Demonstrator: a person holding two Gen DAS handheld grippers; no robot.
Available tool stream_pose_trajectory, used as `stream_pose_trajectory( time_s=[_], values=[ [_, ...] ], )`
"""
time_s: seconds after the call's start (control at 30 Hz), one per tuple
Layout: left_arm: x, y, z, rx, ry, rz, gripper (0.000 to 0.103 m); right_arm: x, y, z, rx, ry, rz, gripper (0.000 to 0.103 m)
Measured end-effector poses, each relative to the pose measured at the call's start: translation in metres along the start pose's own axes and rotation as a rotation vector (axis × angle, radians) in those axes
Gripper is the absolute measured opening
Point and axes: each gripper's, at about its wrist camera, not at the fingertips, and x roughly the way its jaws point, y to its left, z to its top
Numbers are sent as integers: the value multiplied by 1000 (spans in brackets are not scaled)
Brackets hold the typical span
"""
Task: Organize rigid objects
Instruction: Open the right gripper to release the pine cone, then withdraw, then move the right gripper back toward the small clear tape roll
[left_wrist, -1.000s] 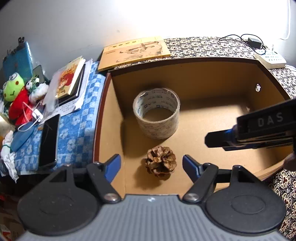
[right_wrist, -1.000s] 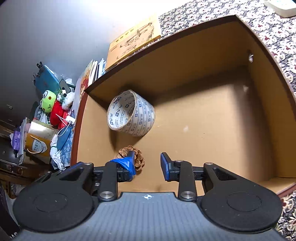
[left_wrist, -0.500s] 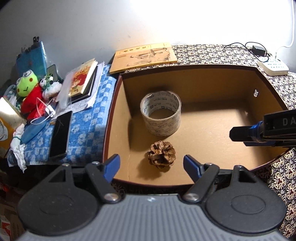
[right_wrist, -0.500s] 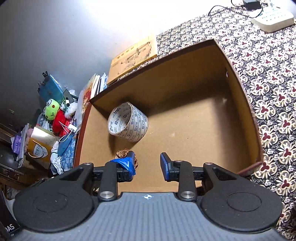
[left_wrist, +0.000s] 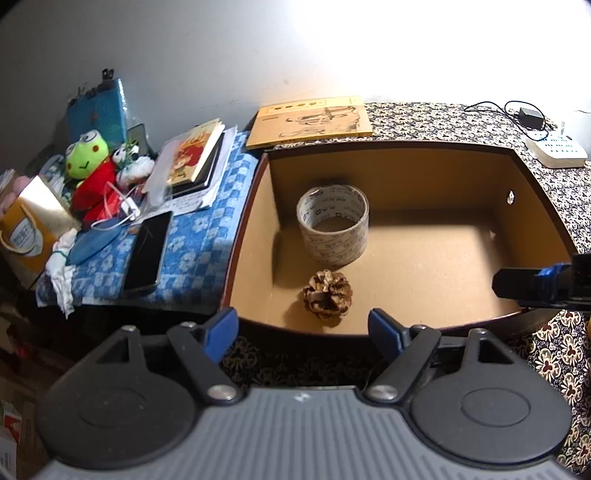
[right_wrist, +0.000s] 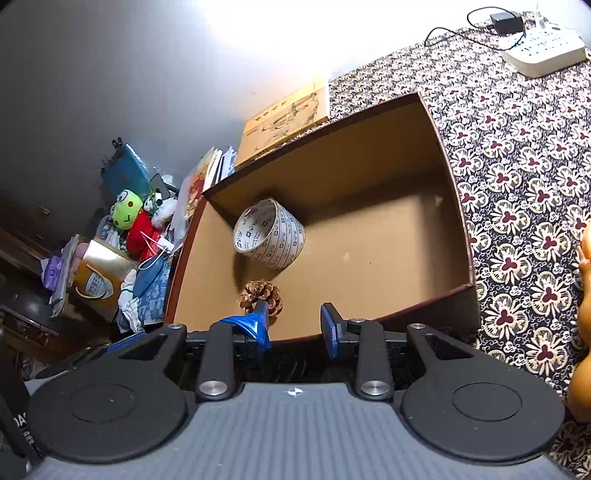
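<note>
An open brown box (left_wrist: 413, 162) (right_wrist: 458, 206) stands on the patterned tablecloth. Inside it a roll of printed tape (left_wrist: 332, 225) (right_wrist: 269, 239) stands near the back left corner. A pine cone (left_wrist: 327, 293) (right_wrist: 260, 295) lies in front of the roll. My left gripper (left_wrist: 303, 332) is open and empty, above the box's front edge. My right gripper (right_wrist: 295, 325) is open and empty, also over the front edge; its tip shows at the right of the left wrist view (left_wrist: 535, 288).
A yellow book (left_wrist: 312, 122) lies behind the box. Left of it a blue checked cloth (left_wrist: 195, 251) carries a phone (left_wrist: 147, 251), books and a frog plush (left_wrist: 86, 158). A white power strip (right_wrist: 543, 50) lies far right. An orange object (right_wrist: 583, 332) is at the right edge.
Both grippers have pulled back and up out of the box; the box now looks smaller and its front rim is in view. The tape and pine cone have not moved.
</note>
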Motion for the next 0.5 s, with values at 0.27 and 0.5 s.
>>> stream_pose_trajectory(
  time_s=[0.27, 0.5],
  values=[
    [-11, -7, -11, -31, 13, 42, 82, -10, -1, -7, -28, 18, 29, 14],
    [-17, -10, -20, -56, 24, 66, 85, -15, 1, -17, -57, 30, 42, 14]
  ],
)
